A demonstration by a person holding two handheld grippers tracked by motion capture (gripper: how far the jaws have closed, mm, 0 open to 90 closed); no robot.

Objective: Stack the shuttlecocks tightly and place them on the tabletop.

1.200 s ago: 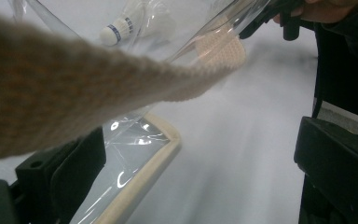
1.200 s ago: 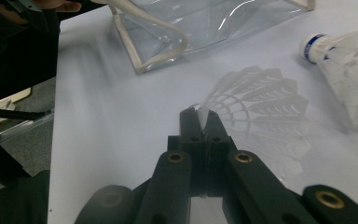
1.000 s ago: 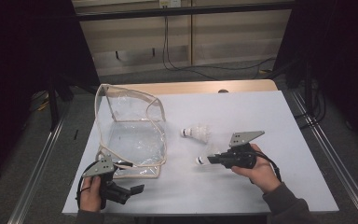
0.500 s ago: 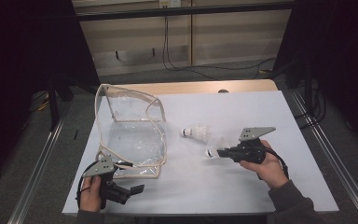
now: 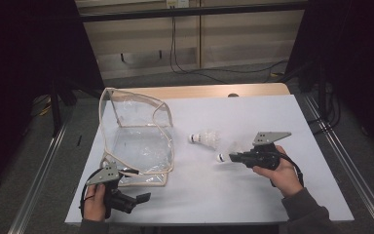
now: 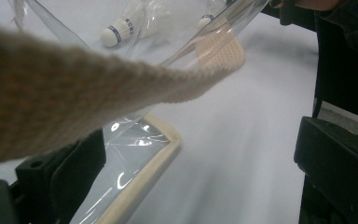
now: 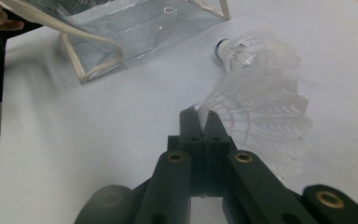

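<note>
A clear plastic bag [image 5: 136, 141] with beige trim lies open on the left of the white table [image 5: 272, 112]. One white shuttlecock [image 5: 205, 138] rests on the table right of the bag. My right gripper [image 5: 236, 157] is shut on the feather skirt of a second shuttlecock [image 5: 225, 155], held just above the table with its cork pointing left. In the right gripper view the jaws [image 7: 205, 116] pinch those feathers [image 7: 265, 116], and the lying shuttlecock [image 7: 249, 49] is beyond. My left gripper [image 5: 139, 199] stands open at the bag's near corner, with the trim [image 6: 144, 182] between its jaws.
A beige woven strap [image 6: 74, 79] of the bag hangs across the left gripper view. The table's front edge [image 5: 199, 222] is close to both hands. Dark floor, metal rails [image 5: 34, 190] and cables surround the table.
My right gripper has carried its shuttlecock a little to the right and farther from me. The left gripper and the bag have stayed in place.
</note>
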